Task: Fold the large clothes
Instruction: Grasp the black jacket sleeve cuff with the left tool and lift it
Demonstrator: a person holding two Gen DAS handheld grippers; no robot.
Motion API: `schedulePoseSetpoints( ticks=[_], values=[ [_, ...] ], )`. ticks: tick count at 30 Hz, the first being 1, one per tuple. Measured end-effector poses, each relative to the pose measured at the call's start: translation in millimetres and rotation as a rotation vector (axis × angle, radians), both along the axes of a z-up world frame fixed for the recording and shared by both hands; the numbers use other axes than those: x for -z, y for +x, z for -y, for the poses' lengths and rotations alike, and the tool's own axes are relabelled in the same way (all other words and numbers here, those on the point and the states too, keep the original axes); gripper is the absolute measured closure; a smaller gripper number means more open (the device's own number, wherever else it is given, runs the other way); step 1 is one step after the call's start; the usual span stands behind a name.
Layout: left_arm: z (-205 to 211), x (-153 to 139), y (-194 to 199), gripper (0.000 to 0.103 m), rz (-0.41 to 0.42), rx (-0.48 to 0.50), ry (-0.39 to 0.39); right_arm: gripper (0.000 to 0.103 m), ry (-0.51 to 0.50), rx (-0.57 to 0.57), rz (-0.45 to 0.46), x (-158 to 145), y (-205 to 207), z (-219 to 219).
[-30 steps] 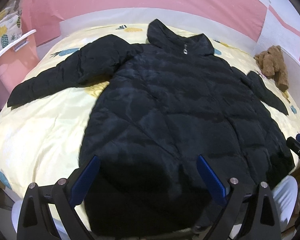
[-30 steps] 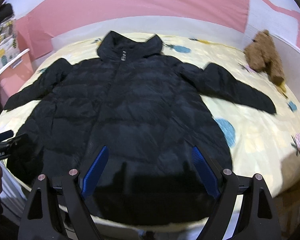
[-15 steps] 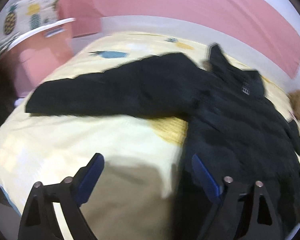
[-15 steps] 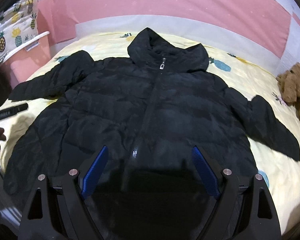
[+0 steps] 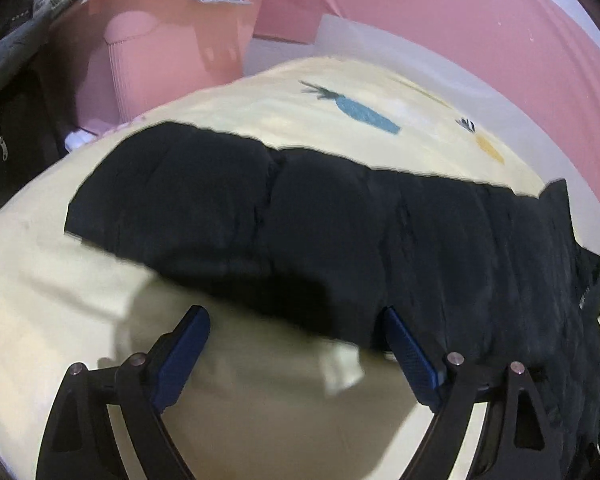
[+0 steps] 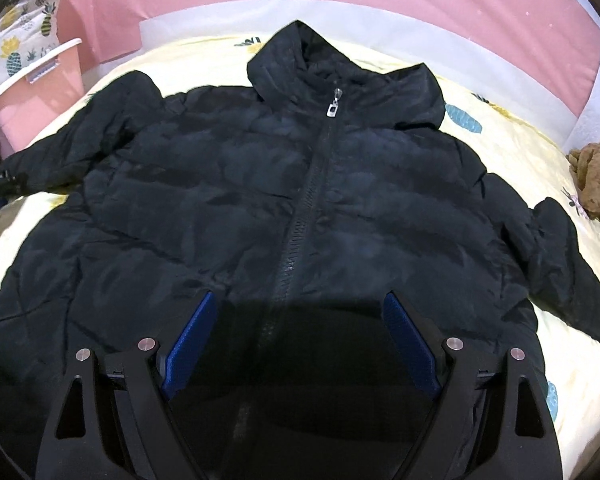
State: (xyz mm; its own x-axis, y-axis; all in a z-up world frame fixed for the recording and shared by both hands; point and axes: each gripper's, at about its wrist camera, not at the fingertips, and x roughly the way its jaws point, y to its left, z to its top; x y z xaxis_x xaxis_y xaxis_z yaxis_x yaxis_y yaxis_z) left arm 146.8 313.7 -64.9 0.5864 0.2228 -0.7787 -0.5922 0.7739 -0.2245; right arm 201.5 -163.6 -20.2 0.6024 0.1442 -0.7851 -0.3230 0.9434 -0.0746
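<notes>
While the black puffer jacket [image 6: 292,208] lies flat, zipped, front up on the yellow pineapple sheet [image 6: 512,148], the right gripper [image 6: 298,344] hangs over its near hem, jaws apart, empty. Left gripper [image 5: 296,354], jaws wide, empty, now sits near the jacket's left sleeve [image 5: 228,216]; a second ago it faced the hem.

Soft indoor light falls evenly. The left wrist view is smeared by motion blur, edges of the black jacket [image 5: 340,240] ghosted. The right wrist view is sharper, with a dark shadow low on the jacket. Fisheye bending curves the bed [image 6: 500,140], with black corners.
</notes>
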Motion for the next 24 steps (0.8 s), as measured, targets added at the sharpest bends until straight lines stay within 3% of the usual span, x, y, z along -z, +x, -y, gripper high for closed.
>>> schedulePoseSetpoints(
  ticks=[3, 6, 9, 11, 13, 18, 24],
  values=[
    [-10.3, 3.7, 9.9, 0.014, 0.020, -0.011, 0.002, 0.018, -0.006, 0.006, -0.007, 5.6, 7.1, 1.3],
    [-17.8, 4.7, 21.2, 0.024, 0.037, -0.022, 0.022, 0.018, -0.014, 0.015, -0.009, 8.9, 10.1, 4.6],
    [-17.8, 2.0, 27.4, 0.046, 0.038, -0.013, 0.044, 0.018, -0.017, 0.026, -0.010, 10.2, 11.0, 9.8],
    [-16.2, -2.0, 27.7, 0.071, 0.050, 0.007, 0.039, 0.018, -0.019, 0.031, -0.009, 9.5, 9.7, 13.8],
    [-13.1, -8.6, 29.3, 0.081, 0.054, 0.024, 0.028, 0.018, -0.021, 0.034, 0.000, 7.5, 7.1, 18.1],
    [8.3, -51.5, 31.5, 0.087, 0.100, 0.089, 0.052, 0.018, -0.021, 0.051, 0.014, 0.9, -1.4, 32.5],
    [59.1, -133.7, 33.7, 0.087, 0.216, 0.234, 0.069, 0.018, -0.003, 0.078, 0.051, -16.6, -20.1, 56.9]
  ],
)
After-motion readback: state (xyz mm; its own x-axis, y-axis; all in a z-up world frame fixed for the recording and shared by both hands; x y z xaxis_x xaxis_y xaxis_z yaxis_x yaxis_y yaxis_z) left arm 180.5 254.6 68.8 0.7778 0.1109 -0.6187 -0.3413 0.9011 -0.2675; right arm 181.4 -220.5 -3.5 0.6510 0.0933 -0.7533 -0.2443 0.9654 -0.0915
